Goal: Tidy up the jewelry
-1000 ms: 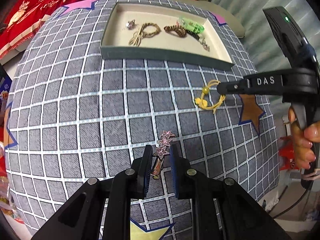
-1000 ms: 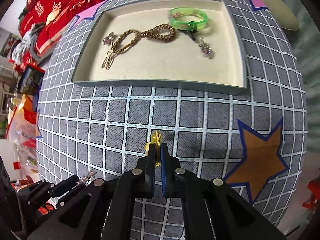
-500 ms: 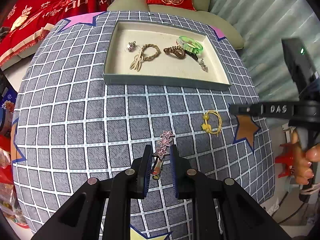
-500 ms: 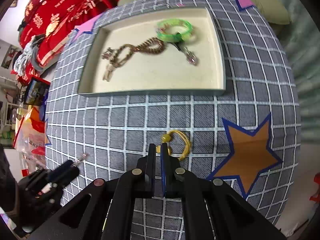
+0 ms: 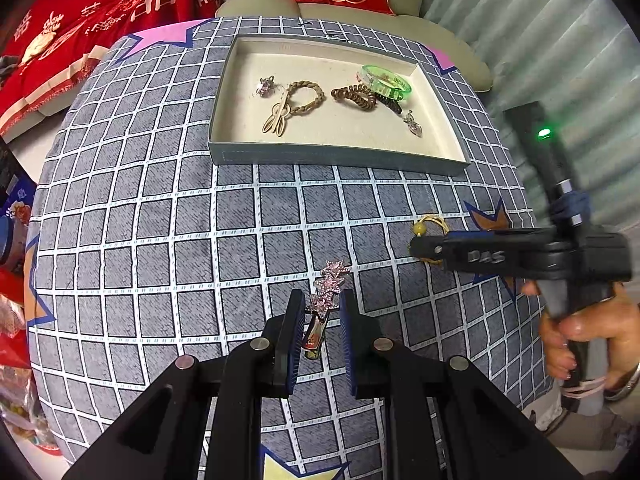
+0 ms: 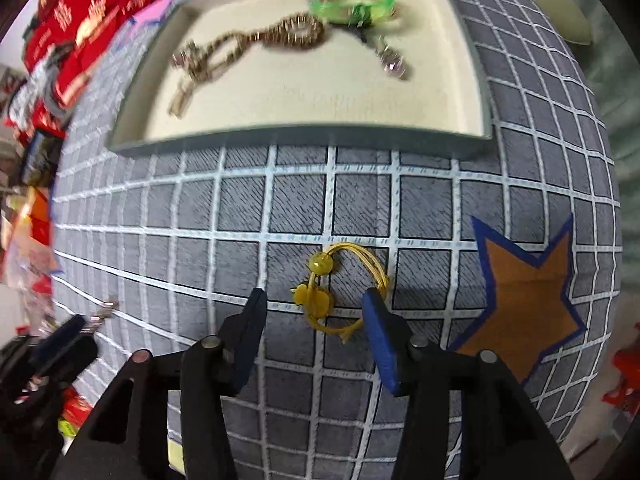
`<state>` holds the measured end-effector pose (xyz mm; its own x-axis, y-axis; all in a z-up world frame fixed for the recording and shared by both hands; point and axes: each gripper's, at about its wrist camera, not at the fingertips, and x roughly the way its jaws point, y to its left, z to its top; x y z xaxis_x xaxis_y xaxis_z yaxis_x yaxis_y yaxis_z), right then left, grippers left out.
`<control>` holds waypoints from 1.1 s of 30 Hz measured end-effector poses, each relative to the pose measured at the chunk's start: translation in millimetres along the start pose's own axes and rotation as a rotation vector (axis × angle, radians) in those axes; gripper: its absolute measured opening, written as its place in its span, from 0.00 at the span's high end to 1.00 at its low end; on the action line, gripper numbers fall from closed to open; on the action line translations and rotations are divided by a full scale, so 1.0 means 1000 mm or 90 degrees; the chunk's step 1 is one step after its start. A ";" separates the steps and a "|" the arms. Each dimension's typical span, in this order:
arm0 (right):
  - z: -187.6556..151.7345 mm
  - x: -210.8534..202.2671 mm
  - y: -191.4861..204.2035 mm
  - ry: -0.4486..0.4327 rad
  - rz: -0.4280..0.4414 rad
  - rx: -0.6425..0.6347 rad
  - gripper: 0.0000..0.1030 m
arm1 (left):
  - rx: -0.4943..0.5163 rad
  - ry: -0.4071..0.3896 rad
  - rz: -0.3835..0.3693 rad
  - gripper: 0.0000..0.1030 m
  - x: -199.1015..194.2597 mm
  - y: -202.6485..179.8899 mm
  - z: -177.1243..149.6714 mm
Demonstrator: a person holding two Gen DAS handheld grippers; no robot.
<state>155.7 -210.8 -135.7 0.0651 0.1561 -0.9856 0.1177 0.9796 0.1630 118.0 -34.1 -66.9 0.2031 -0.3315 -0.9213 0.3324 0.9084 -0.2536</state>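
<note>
Sideways, "DAS" marks the right claw (image 5: 418,249) body.

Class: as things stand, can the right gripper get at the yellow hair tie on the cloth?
Probably yes: the right gripper is open with the yellow hair tie lying between its fingers, nothing in between.

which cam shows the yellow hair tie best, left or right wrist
The right wrist view: the yellow hair tie lies whole on the cloth, framed by the open right gripper. In the left wrist view only its bead and part of the loop show; the right gripper hides the rest.
</note>
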 end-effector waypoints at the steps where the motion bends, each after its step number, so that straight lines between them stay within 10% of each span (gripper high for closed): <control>1: -0.001 0.004 0.000 0.007 -0.005 0.001 0.63 | -0.001 0.000 0.000 0.73 0.000 0.000 0.000; 6: -0.003 0.002 0.004 -0.006 -0.022 -0.018 0.81 | -0.003 -0.002 0.002 0.73 -0.001 0.001 0.002; 15: -0.002 -0.041 -0.032 -0.053 0.079 0.074 0.81 | 0.000 -0.013 0.000 0.73 -0.003 0.000 0.010; 33: 0.060 -0.111 -0.038 -0.153 0.105 0.061 0.81 | 0.008 -0.086 0.029 0.73 -0.017 0.016 0.082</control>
<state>203.6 -273.0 -29.4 0.3224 0.2666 -0.9083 0.1786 0.9251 0.3350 195.6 -34.4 -31.1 0.3393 -0.3226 -0.8836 0.3321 0.9200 -0.2083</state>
